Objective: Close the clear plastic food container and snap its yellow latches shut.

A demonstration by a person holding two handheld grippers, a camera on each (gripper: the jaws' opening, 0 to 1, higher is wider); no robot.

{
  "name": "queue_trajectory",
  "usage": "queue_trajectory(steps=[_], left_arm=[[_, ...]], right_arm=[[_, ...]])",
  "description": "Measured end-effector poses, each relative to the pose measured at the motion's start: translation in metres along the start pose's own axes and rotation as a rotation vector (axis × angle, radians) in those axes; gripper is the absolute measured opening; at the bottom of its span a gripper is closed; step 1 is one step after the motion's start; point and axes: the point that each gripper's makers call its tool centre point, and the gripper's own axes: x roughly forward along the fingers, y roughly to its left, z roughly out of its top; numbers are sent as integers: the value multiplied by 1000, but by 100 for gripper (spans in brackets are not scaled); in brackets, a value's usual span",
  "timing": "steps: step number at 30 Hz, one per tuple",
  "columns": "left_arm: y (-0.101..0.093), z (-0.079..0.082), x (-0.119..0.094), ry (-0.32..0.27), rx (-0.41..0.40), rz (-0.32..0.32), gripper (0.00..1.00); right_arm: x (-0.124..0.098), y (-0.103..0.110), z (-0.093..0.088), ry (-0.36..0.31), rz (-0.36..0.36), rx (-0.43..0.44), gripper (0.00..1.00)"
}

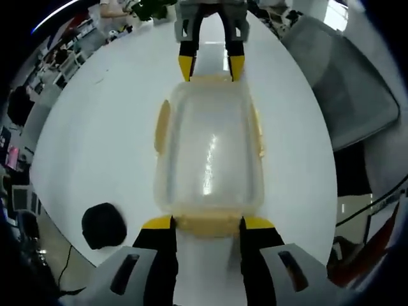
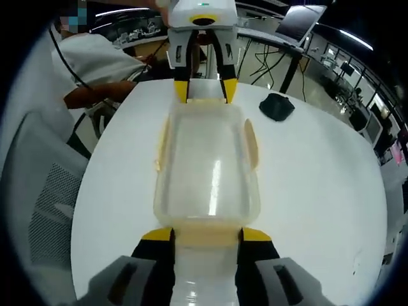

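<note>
The clear plastic container (image 1: 209, 153) (image 2: 207, 166) lies lengthwise on the white table (image 1: 102, 127) with its lid on. Yellow latches run along its long sides (image 1: 162, 124) (image 2: 250, 143) and stand out a little from the walls. Another yellow latch (image 1: 207, 226) (image 2: 206, 237) sits at each short end. My left gripper (image 1: 207, 223) (image 2: 205, 89) is open at one end, its yellow-tipped jaws on either side of that end latch. At the opposite end my right gripper (image 2: 206, 234) (image 1: 211, 67) is open the same way, facing the left one.
A small black object (image 1: 104, 224) (image 2: 276, 106) lies on the table beside the container. A grey mesh chair (image 1: 344, 89) (image 2: 44, 185) stands at the table's edge. A person in a white shirt (image 2: 95, 64) sits behind the left gripper. A laptop (image 2: 296, 22) stands farther back.
</note>
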Motion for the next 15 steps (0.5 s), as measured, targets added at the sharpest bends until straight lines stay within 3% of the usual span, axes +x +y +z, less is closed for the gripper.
queue_trajectory(steps=[15], left_arm=[[2,29,-18,-3,10,14,35]], right_arm=[[-32,-1,-3,-12,-27,-26,34]])
